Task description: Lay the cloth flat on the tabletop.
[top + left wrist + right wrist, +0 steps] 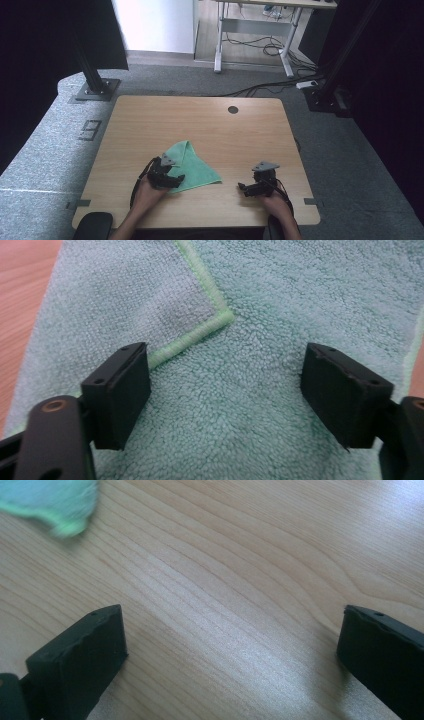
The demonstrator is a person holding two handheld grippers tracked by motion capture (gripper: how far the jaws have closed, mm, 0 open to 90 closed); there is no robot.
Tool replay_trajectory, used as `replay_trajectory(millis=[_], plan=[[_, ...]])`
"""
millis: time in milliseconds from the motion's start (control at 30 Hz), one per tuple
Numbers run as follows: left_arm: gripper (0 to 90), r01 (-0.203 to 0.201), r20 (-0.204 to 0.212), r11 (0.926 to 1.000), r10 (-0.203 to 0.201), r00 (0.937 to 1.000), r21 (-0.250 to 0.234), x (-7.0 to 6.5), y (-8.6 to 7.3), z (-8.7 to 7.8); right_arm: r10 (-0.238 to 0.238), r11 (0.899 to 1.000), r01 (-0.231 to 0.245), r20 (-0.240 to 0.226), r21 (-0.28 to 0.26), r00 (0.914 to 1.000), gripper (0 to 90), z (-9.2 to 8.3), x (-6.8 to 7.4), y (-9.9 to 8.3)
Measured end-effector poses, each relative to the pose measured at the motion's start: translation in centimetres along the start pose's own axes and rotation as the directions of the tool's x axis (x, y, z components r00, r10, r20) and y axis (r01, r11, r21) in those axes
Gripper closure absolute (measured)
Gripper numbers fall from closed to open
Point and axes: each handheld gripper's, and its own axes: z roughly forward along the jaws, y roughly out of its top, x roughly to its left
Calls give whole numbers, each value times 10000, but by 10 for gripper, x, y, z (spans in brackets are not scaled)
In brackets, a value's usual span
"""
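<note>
A mint-green terry cloth (192, 167) with a stitched hem lies folded into a rough triangle, flat, at lower centre-left of the high view.

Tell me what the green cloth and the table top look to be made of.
Green cloth: seemingly microfibre terry, a soft matt fabric; the left gripper view shows a fine looped pile and a stitched, brighter green hem. Table top: wood or a wood-look laminate, smooth with a slight sheen; pale grain lines run across it in the right gripper view. Which of the two, the pictures cannot settle.
</note>
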Motion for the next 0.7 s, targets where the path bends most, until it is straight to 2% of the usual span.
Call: replay_trajectory(millis=[100, 167, 200, 300, 333, 367, 400, 467, 600, 700], plan=[[259, 25, -4, 9989, -25, 10000, -468, 5, 12, -6, -3, 10000, 3, 0, 1, 10000, 0, 0, 0, 0], [299, -5, 20, 9984, 6, 10000, -558, 11, 21, -6, 0, 10000, 0, 0, 1, 10000, 0, 0, 0, 0], [348, -57, 4, 9984, 57, 10000, -559, 12, 24, -5, 11, 10000, -11, 5, 3, 10000, 0, 0, 0, 0], [492, -376, 112, 9993, 377, 9992, -9, 18, 34, 8, 44, 10000, -44, 38, 1, 10000, 0, 0, 0, 0], [588, -487, 166, 9986, 484, 9987, 187, 19, 35, 10, 46, 10000, -46, 38, 0, 10000, 0, 0, 0, 0], [633, -556, 298, 9975, 544, 9981, 440, 20, 36, 15, 46, 10000, -46, 37, -1, 10000, 0, 0, 0, 0], [705, -523, 325, 9978, 510, 9982, 417, 20, 36, 15, 47, 10000, -47, 38, -2, 10000, 0, 0, 0, 0], [811, -476, 343, 9988, 472, 9983, 121, 21, 40, 8, 46, 10000, -46, 36, -1, 10000, 0, 0, 0, 0], [835, 44, 103, 9964, -36, 9999, -850, 37, 49, -20, 44, 10000, -44, 38, -3, 10000, 0, 0, 0, 0], [836, 536, -328, 9898, -584, 9978, -1320, 60, 49, -40, 43, 10000, -43, 40, -2, 10000, 0, 0, 0, 0]])
